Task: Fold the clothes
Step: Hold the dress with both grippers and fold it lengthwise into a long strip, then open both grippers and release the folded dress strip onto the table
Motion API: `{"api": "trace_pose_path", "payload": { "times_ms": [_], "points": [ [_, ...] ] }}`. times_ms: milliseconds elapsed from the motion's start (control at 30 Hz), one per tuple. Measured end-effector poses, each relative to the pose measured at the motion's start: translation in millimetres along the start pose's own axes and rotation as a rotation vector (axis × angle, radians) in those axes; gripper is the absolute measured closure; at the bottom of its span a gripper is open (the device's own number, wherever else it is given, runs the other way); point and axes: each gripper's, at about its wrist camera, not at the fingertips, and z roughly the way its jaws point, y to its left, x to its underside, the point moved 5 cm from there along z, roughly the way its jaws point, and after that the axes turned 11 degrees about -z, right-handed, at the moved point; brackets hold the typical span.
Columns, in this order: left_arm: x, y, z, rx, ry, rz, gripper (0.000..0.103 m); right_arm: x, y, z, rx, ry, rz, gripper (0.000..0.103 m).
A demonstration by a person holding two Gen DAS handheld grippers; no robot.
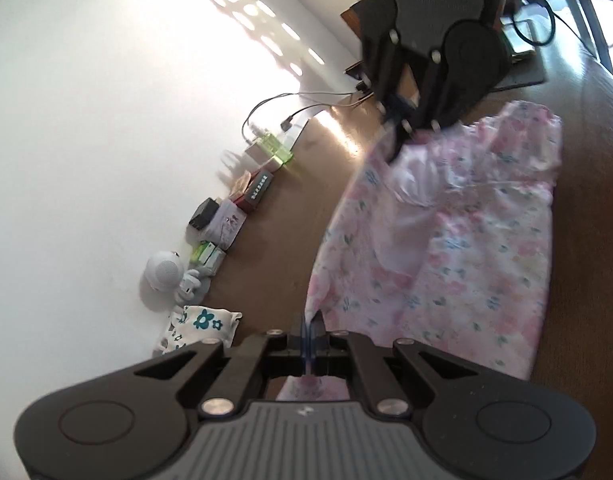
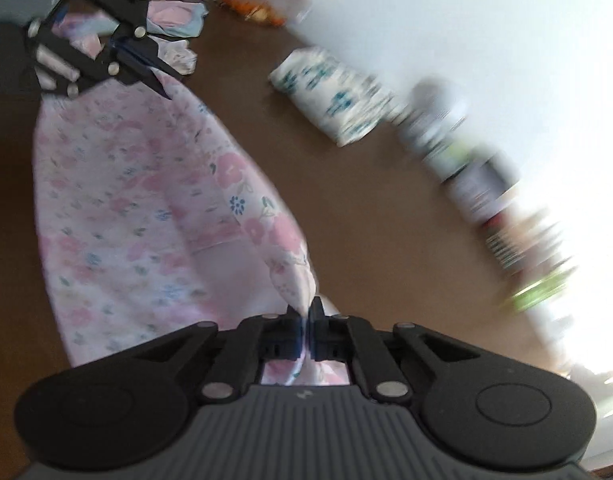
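Left wrist view: left hand-held gripper, jaws clenched on a bunched edge of the pink floral garment; right hand-held gripper at the far end of the same edge, also clamped on cloth. The garment's gripped edge is raised between the two; the remainder lies spread on the brown worktop, away from the wall-side edge. Along that wall-side edge: a folded white cloth with teal flowers, a small white speaker, assorted small boxes, a charger with cables. Right wrist view, heavily blurred: right hand-held gripper pinching a twisted corner of the garment; left hand-held gripper gripping the opposite corner. Folded teal-flowered cloth lies near the wall-side edge; more pale fabric lies beyond the left tool, too blurred to tell whether folded. Progress, as judged: one item apparently finished and set aside; the pink garment is in an early fold, one edge lifted, not yet laid over; remaining folds and stacking are outstanding.
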Motion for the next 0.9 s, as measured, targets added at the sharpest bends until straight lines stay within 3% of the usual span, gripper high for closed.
{"api": "trace_pose_path", "payload": {
  "times_ms": [67, 200, 467, 567, 700, 800, 900],
  "points": [
    [9.6, -13.7, -7.3, 0.014, 0.008, 0.016, 0.102, -6.2, 21.7, -19.0, 0.083, -0.013, -0.112, 0.1],
    [27.8, -37.6, -14.1, 0.055, 0.035, 0.003, 0.102, -5.7, 74.0, -33.1, 0.126, -0.011, -0.259, 0.1],
    [47.9, -57.0, -15.7, 0.101, 0.092, -0.062, 0.102, 6.5, 108.5, -39.8, 0.058, 0.006, -0.18, 0.098],
    [51.8, -60.3, -15.5, 0.103, 0.101, -0.077, 0.102, 11.9, 114.6, -41.7, 0.038, 0.002, -0.14, 0.093],
    [51.8, -61.4, -16.7, 0.101, 0.103, -0.097, 0.101, 23.2, 106.8, -53.0, 0.017, -0.012, -0.017, 0.079],
    [52.3, -61.5, -17.3, 0.101, 0.109, -0.105, 0.1, 35.9, 82.6, -71.4, -0.059, -0.073, 0.184, 0.076],
    [52.0, -62.4, -18.8, 0.101, 0.112, -0.107, 0.1, 48.5, 52.2, -93.0, -0.131, -0.192, 0.447, 0.076]
  ]
}}
